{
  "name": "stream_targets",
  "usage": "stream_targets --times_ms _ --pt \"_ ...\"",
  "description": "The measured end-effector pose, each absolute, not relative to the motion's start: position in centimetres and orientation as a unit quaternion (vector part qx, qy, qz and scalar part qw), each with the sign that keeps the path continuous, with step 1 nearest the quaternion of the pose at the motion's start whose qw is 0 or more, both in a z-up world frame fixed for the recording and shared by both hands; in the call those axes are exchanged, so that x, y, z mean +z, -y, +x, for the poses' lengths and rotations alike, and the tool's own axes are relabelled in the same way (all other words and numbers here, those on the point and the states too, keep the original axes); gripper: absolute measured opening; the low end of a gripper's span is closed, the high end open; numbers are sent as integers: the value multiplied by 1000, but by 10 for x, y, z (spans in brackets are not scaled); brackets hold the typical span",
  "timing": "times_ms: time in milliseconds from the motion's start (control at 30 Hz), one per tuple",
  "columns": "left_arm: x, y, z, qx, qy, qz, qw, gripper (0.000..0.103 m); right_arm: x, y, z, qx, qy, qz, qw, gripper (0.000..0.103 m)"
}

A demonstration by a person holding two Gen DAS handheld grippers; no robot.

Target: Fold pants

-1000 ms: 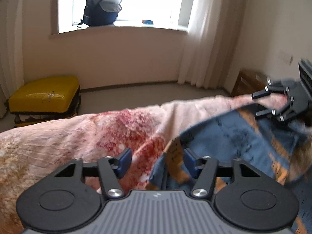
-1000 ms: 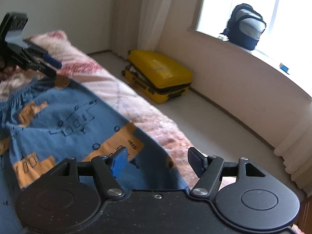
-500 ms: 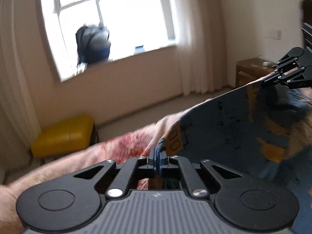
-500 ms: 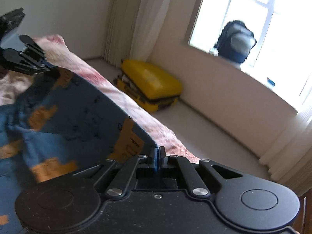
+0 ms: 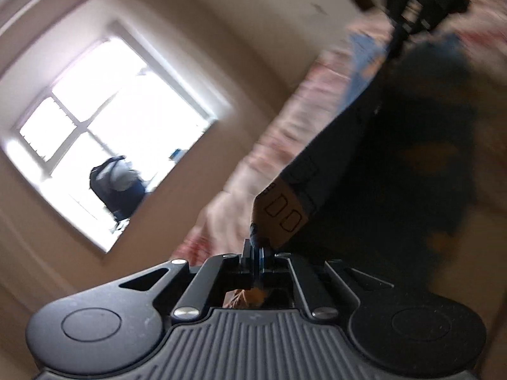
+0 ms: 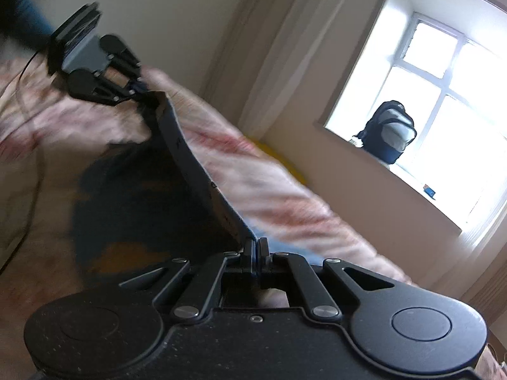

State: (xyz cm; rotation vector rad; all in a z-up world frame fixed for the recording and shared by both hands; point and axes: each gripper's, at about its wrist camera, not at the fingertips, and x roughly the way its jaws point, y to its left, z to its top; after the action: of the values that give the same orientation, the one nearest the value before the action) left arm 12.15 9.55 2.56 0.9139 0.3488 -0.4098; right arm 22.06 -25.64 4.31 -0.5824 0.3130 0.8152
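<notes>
Left wrist view: your left tongs (image 5: 255,255) are clenched on a corner of the dark blue pants with orange printed patches (image 5: 364,171), and the taut edge runs away up-right to your right tongs (image 5: 393,52), clamped on its far end. The cloth hangs lifted over the pink-and-red patterned bed cover (image 5: 279,126).

Right wrist view: your right tongs (image 6: 255,255) grip the near corner; the edge stretches up-left to the left tongs (image 6: 144,93). That edge is the long axis; both hands hold it equally, so carry it across together.
</notes>
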Motion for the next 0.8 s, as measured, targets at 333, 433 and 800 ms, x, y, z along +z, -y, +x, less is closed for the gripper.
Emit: stream_targets --times_ms 333,433,800 --pt "-20 -98 126 -219 -204 481 824 1 -28 234 160 406 -209 -326 828 0" --pt "-24 -102 120 -222 -199 492 818 1 -36 228 165 400 -212 -324 831 0" --pt "-47 -105 98 -242 -187 567 765 1 -32 228 140 406 -160 -381 815 0"
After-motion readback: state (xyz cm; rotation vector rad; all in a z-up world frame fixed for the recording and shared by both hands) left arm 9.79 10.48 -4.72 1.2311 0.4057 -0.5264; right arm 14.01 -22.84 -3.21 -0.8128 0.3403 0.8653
